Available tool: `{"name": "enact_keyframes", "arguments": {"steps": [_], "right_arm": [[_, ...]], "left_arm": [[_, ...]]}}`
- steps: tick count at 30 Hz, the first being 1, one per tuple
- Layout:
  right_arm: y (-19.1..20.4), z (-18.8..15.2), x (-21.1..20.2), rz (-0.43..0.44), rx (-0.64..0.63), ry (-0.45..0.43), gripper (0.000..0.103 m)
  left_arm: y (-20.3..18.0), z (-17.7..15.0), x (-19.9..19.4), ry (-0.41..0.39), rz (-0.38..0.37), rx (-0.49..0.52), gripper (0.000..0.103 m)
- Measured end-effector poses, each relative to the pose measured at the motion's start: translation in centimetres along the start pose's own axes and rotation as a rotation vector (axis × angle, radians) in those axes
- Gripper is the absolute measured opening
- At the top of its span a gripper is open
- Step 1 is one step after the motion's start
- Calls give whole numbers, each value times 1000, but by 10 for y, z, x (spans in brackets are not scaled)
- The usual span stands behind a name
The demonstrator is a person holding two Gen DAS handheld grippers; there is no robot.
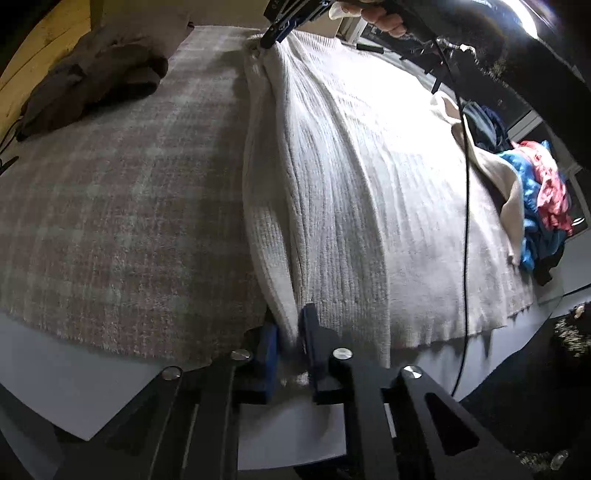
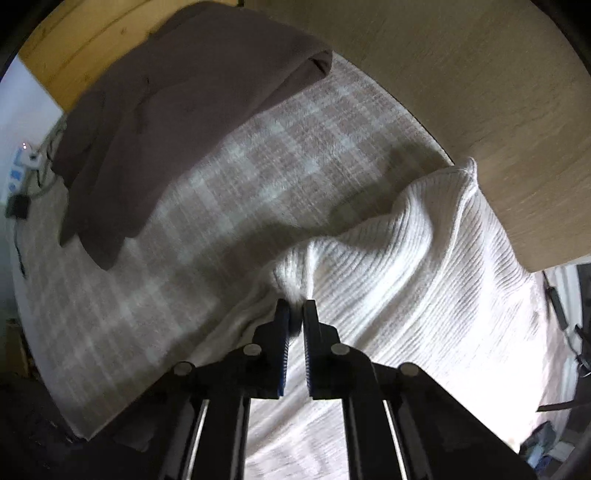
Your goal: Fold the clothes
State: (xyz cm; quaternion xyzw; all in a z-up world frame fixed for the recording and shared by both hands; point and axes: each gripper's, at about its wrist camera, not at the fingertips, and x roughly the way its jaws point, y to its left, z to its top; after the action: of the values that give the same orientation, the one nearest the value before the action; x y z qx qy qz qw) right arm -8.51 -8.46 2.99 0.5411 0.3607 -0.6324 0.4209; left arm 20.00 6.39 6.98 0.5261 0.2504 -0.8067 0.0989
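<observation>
The cream ribbed knit sweater (image 1: pixel 351 192) lies spread lengthwise over a pink-and-grey plaid woven blanket (image 1: pixel 122 206) that covers the bed. One long edge of the sweater is doubled into a raised ridge running from 6 o'clock to 12 o'clock in the left wrist view. The left tongs (image 1: pixel 291 339) are closed narrow on the near end of that ridge, with a tuft of knit squeezed between the blue pads. The right tongs (image 2: pixel 295 314) are also closed narrow, pinching a small gathered peak of the same edge at its far end. In the left wrist view they show at 12 o'clock, with the person's hand (image 1: pixel 384 22) behind them.

The main risk appears to be the thin bite. Each pair of tongs holds only a little fluffy yarn, so a brisk lift could let the stretchy knit slide out, or pull and distort it. If the two ends rise unevenly, the fold line would likely skew and the heavy body would sag into creases. A black cable (image 1: pixel 466 184) hangs across the sweater at 3 o'clock and may snag or drag the cloth. A dark brown folded garment (image 2: pixel 184 110) at 11 o'clock and a colourful heap of blue and pink clothes (image 1: pixel 535 206) at 3 o'clock lie well apart and seem unlikely to interfere.
</observation>
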Motion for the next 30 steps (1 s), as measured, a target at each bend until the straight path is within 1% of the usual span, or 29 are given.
{"name": "enact_keyframes", "arguments": {"steps": [2,4,5,6,8,9,11,14,15,16,19,21,22,23,25,26,28,30], "right_arm": [[-1,0,-5,2,5,-17,7],[-2,0,-5,1,12,-29,6],[-2,0,-4,5,15,-28,6],[-2,0,-2,2,17,-30,6],[-2,-3,2,1,21,-24,6],[-2,-4,4,0,22,-21,6],[-3,-7,6,-5,19,-17,6],[-4,-10,5,-7,17,-15,6],[-6,-11,4,-1,24,-14,6],[-7,-12,4,4,28,-13,6],[-8,-15,2,2,24,-14,6],[-8,-17,0,4,20,-16,6],[-9,-19,0,4,21,-17,6],[-9,-20,-1,4,21,-18,6],[-11,-23,-2,9,25,-21,6],[-12,-24,-4,12,27,-24,6],[-15,-28,-9,25,34,-36,6],[-19,-30,-13,30,45,-47,6]], "left_arm": [[9,-4,-9,-15,2,-11,9],[16,-7,-13,-13,27,-22,7],[21,-8,-14,-11,28,-35,8],[26,-10,-15,-9,22,-53,8],[34,-13,-17,-1,49,-91,14],[35,-14,-20,-5,58,-94,16],[27,-15,-29,-36,56,-71,17],[12,-15,-39,-75,23,-35,17],[7,-12,-35,-73,10,-22,17],[3,-10,-28,-56,18,-12,17],[-2,-6,0,18,64,9,17],[3,-8,8,31,53,3,17],[3,-8,8,26,39,0,14],[5,-9,6,27,23,-3,4],[9,-11,-1,26,-9,-9,4],[10,-12,-9,13,-23,-16,4],[15,-11,-27,-27,-26,-41,4],[25,-12,-32,-40,-7,-67,4]]}}
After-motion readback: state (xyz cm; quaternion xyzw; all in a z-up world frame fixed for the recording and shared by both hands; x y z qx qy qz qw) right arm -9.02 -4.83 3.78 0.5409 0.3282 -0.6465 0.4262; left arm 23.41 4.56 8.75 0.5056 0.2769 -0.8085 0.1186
